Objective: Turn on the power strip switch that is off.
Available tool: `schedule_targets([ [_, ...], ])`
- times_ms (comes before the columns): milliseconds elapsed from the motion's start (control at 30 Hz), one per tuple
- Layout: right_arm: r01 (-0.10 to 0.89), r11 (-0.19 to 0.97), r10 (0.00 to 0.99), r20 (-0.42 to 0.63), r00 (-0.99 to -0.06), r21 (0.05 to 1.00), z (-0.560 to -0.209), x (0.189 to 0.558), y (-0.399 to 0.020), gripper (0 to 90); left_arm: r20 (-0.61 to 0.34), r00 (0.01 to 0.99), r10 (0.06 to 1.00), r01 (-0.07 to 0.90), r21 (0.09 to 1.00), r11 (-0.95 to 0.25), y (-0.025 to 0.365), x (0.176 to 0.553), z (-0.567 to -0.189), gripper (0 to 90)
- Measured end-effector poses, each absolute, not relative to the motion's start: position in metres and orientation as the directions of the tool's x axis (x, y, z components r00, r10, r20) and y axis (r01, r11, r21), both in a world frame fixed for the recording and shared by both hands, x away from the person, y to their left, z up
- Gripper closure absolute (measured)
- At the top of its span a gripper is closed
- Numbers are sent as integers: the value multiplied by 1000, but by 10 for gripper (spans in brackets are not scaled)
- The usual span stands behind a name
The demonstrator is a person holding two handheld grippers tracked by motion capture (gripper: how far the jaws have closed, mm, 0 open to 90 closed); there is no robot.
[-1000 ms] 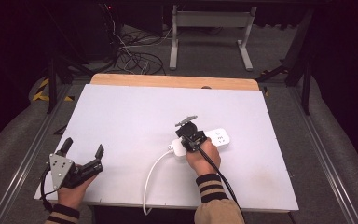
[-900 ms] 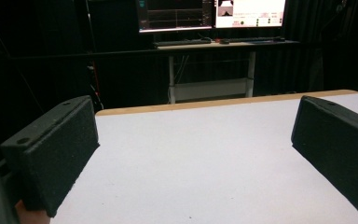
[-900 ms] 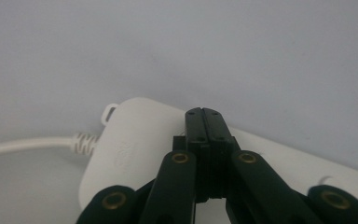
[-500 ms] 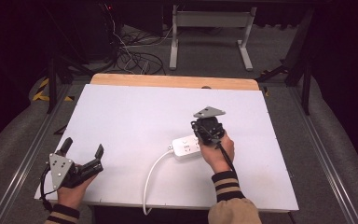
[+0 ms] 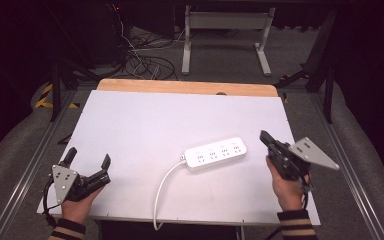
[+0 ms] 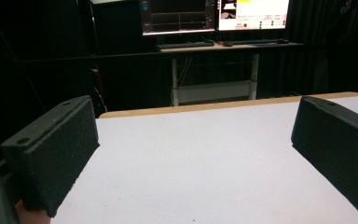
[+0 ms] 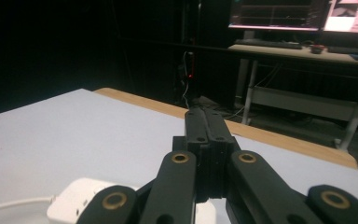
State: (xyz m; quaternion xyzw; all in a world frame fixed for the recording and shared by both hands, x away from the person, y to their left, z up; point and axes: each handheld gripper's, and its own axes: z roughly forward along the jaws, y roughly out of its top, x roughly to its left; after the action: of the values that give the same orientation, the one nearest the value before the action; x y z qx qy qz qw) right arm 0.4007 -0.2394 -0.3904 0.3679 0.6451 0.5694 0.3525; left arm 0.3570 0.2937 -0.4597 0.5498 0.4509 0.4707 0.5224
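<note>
Two tools | left tool (image 5: 86, 161) gapes empty | right tool (image 7: 207, 122) closed, empty | high view: power strip (image 5: 215, 153) between

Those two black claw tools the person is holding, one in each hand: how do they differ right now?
The left gripper has its jaws spread wide, with bare table between them; the right gripper has its jaws pressed together. The left one sits at the table's near left corner, far from the white power strip; the right one sits just right of the strip, not touching it. Both are hand-held, black, carry a grey plate, and grip nothing.
</note>
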Motion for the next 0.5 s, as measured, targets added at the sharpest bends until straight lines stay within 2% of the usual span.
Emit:
schedule_targets([
  [167, 40, 40, 913, -20, -409, 998, -410, 377, -262, 900, 49, 149, 988, -1, 999, -50, 292, 357, -459, 11],
  [267, -30, -5, 935, -6, -356, 1000, -413, 364, -276, 900, 55, 151, 987, -6, 999, -54, 292, 357, -459, 11],
  [500, -20, -33, 947, 25, -321, 999, -430, 367, -283, 900, 43, 150, 988, -8, 999, -43, 294, 357, -458, 11],
])
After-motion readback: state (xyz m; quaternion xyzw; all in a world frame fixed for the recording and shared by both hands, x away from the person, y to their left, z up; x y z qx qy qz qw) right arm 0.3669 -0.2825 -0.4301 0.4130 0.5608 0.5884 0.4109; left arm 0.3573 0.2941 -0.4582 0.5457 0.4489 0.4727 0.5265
